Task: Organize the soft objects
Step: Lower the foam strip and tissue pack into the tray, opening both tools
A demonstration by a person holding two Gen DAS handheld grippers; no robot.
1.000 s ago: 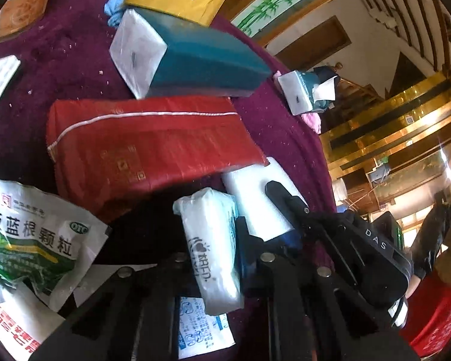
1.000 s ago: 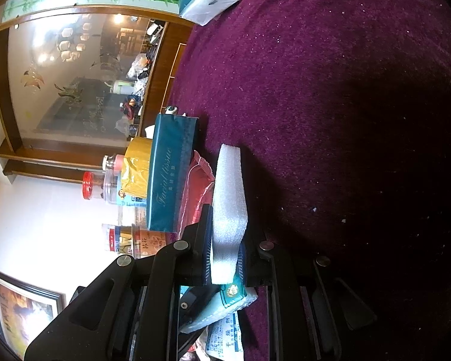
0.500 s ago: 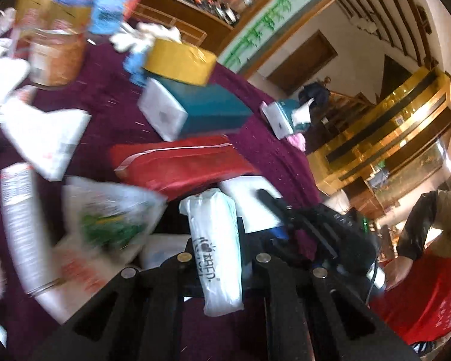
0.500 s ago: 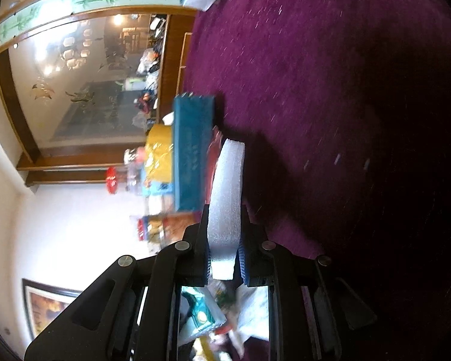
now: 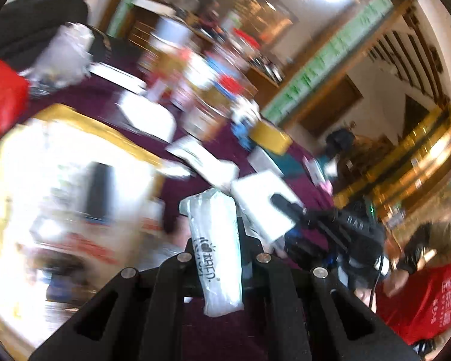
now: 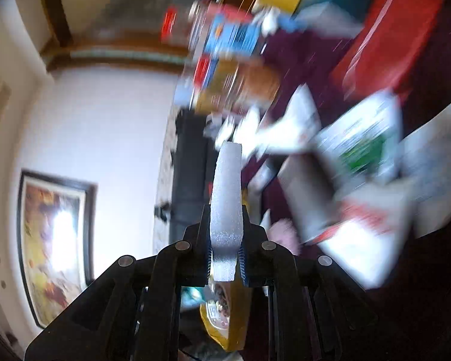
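The left gripper pinches a clear-wrapped white tissue pack between its fingers; the right gripper clamps a white foam block. Carry both steadily, squeezing gently.

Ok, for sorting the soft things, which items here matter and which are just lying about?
Part of the job:
- white plastic-wrapped tissue pack, in the left claw
- white foam block, in the right claw

Lying about:
- red soft packet
- yellow box
- framed painting
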